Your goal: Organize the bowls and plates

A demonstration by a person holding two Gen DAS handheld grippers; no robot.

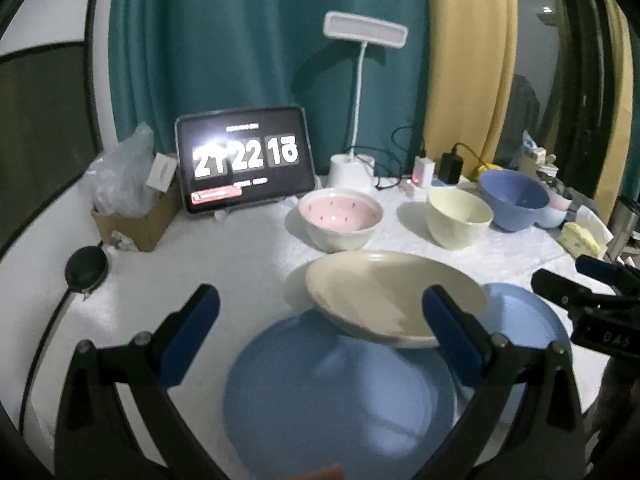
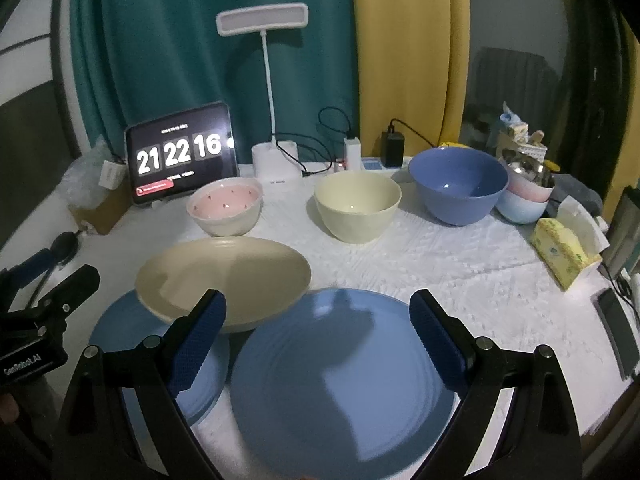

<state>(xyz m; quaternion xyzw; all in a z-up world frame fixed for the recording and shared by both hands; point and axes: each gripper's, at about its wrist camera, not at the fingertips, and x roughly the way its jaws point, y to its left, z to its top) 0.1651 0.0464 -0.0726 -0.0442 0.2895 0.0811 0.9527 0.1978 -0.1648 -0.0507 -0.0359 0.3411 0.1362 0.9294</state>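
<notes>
My left gripper (image 1: 320, 320) hangs open over a blue plate (image 1: 340, 392) at the table's front, holding nothing. A beige plate (image 1: 392, 296) lies tilted, its near edge resting on that blue plate. To the right lies a larger blue plate (image 2: 344, 380), and my right gripper (image 2: 318, 332) stands open above it with nothing between its fingers. Each gripper shows in the other's view: the right gripper (image 1: 580, 278) and the left gripper (image 2: 52, 276). Behind stand a pink bowl (image 2: 226, 206), a cream bowl (image 2: 356, 204) and a blue bowl (image 2: 456, 184).
At the back stand a tablet clock (image 2: 180, 156), a white desk lamp (image 2: 276, 160), chargers and a cardboard box (image 1: 136, 220) with a plastic bag. Stacked pastel bowls (image 2: 524, 200), a tissue pack (image 2: 560, 252) and a phone (image 2: 616, 328) sit at the right.
</notes>
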